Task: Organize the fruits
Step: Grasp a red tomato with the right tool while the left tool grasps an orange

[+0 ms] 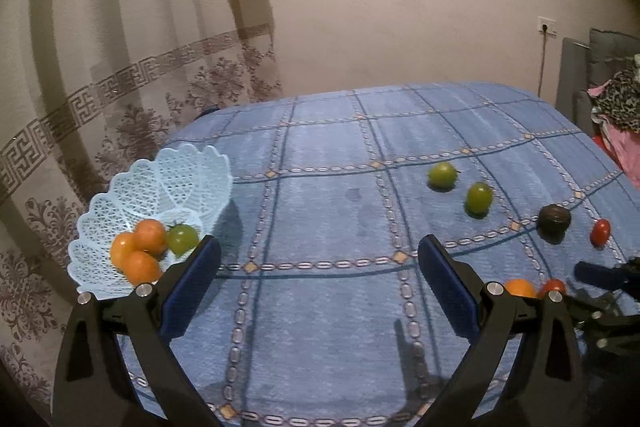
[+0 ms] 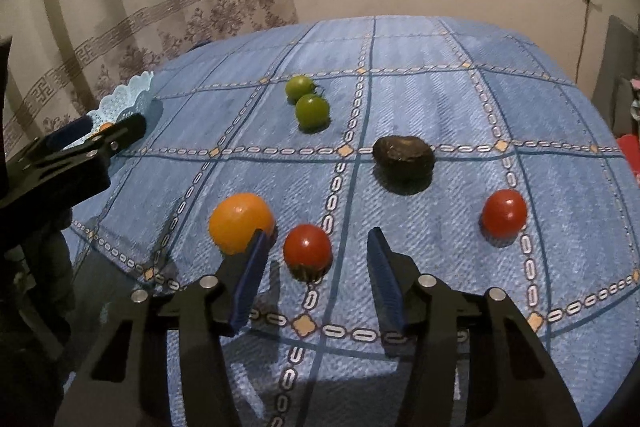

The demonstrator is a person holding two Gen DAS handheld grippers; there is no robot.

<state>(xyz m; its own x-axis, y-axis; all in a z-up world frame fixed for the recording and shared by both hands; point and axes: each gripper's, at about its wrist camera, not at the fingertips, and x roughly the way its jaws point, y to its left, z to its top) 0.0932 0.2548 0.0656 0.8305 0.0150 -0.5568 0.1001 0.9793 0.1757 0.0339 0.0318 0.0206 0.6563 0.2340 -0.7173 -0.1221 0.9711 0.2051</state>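
Abt 4 fruits sit in the pale-blue lattice plastic basket (image 1: 120, 187) at 9 o'clock; 6 left on the blue checked-cloth bench (image 2: 440, 99), w/ both the left hand-held gripper (image 1: 320, 259) and the right hand-held gripper (image 2: 316, 251) wide, empty.

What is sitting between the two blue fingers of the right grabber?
In the right wrist view, a red tomato sits on the blue tablecloth just ahead of the open right gripper, lined up with the gap between its fingers. Nothing else lies there.
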